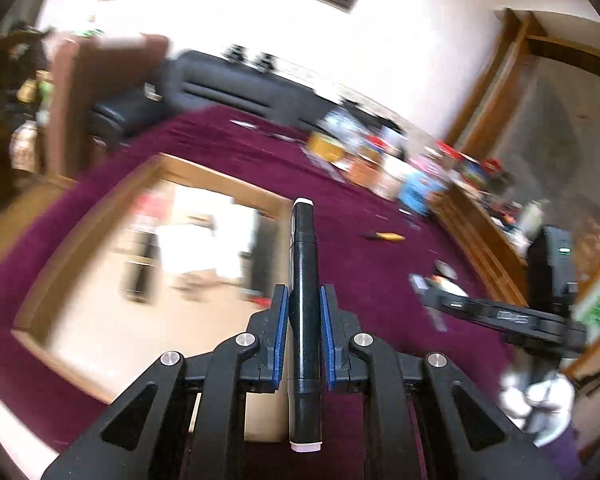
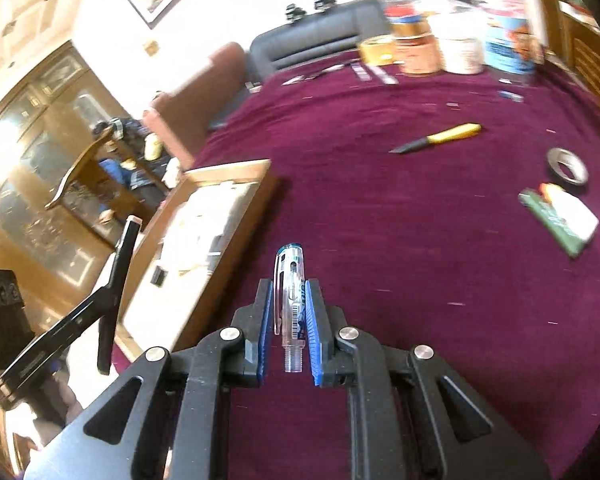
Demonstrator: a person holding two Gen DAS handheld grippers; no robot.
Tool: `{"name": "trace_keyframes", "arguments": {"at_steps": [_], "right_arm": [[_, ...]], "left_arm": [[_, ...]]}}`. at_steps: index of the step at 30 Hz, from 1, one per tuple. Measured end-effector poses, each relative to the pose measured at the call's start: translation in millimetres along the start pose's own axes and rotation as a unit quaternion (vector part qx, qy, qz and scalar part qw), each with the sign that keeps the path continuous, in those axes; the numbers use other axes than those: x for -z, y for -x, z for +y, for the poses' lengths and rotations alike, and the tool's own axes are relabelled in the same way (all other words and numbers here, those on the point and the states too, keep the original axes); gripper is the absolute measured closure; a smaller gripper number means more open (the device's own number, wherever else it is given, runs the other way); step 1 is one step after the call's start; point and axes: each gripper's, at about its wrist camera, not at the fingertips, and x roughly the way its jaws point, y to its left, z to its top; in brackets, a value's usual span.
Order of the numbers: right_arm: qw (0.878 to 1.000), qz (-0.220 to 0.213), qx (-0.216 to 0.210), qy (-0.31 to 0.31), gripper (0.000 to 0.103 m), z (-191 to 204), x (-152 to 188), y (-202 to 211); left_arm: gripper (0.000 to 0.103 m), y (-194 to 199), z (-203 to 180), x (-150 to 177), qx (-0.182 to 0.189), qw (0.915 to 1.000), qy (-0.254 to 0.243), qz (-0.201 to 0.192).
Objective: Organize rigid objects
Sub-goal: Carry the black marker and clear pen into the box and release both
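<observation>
Now, mid-carry | left gripper [image 1: 304,308] jaws pinching black white-capped marker [image 1: 305,280] | right gripper [image 2: 287,304] jaws pinching clear plastic pen [image 2: 290,292] | next, likely: lower both into wooden tray [image 2: 228,170] at ten o'clock on maroon tabletop [image 2: 400,240]

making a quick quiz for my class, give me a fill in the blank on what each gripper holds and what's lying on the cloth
1. The left gripper is shut on a ____ marker with white ends.
2. The right gripper holds a clear pen with a ____ top.
3. The knife lying on the maroon cloth has a ____ handle.
4. The wooden tray lies on the ____ side of the right wrist view.

Missing words: black; blue; yellow; left
</observation>
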Motion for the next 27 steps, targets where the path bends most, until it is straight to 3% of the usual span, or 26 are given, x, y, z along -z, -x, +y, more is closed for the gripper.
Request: {"name": "trace_keyframes", "arguments": {"at_steps": [3, 8, 14, 17, 20, 27], "right_arm": [[0.999, 0.018, -0.034, 0.014, 0.09, 29.8, -0.1, -19.4], [0.994, 0.075, -0.069, 0.042, 0.089, 79.7, 7.3, -75.8], [0.986, 0.132, -0.065, 0.073, 0.089, 120.4, 13.2, -134.2], [0.982, 0.159, -0.06, 0.077, 0.089, 130.8, 12.4, -157.9], [0.98, 0.176, -0.041, 0.086, 0.089, 141.6, 13.8, -176.4], [0.977, 0.179, -0.018, 0.115, 0.089, 150.3, 18.9, -192.6]], "left_arm": [[0.09, 1.1, 37.9, 0.1, -0.039, 0.9987, 0.032, 0.001], [0.09, -31.9, 89.9, -3.6, -0.091, 0.9926, 0.067, 0.043], [0.09, -63.1, 122.2, -11.3, -0.126, 0.9844, 0.083, 0.091], [0.09, -79.0, 131.0, -13.7, -0.13, 0.9813, 0.087, 0.113], [0.089, -78.7, 134.4, -19.6, -0.119, 0.9841, 0.082, 0.103], [0.061, -38.5, 129.9, -14.9, -0.095, 0.9894, 0.091, 0.063]]}}
